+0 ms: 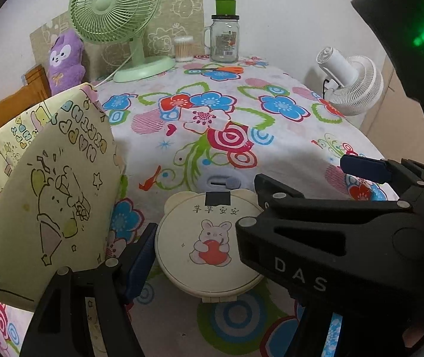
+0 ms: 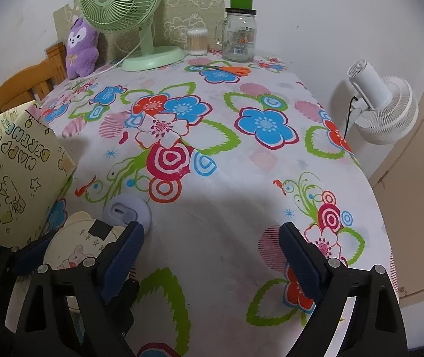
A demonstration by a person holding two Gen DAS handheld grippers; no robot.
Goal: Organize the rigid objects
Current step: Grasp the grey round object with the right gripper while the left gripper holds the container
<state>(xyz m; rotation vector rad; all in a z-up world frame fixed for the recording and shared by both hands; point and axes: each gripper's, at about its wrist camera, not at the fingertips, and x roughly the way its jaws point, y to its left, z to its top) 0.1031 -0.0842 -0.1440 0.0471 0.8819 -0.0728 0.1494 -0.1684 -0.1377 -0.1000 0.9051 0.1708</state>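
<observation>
A white wall (image 2: 316,15) is backing a table under a white floral-print cloth (image 2: 227,208), with a white clip fan (image 2: 381,110) standing off its right edge and a green desk fan (image 2: 122,3), a clear glass jar with a green cap (image 2: 238,32) and a purple plush toy (image 2: 81,47) lining its far edge. A pale yellow printed cardboard box (image 1: 51,193) is sitting at the near left. The cream round bear-eared case (image 1: 209,244) is lying just beside the box, between the unclenched left gripper (image 1: 197,223) fingers, and the right gripper (image 2: 212,255) is hanging open over bare cloth.

Even indoor light, soft shadows on the tablecloth (image 2: 212,208), strong fisheye edge warping.
</observation>
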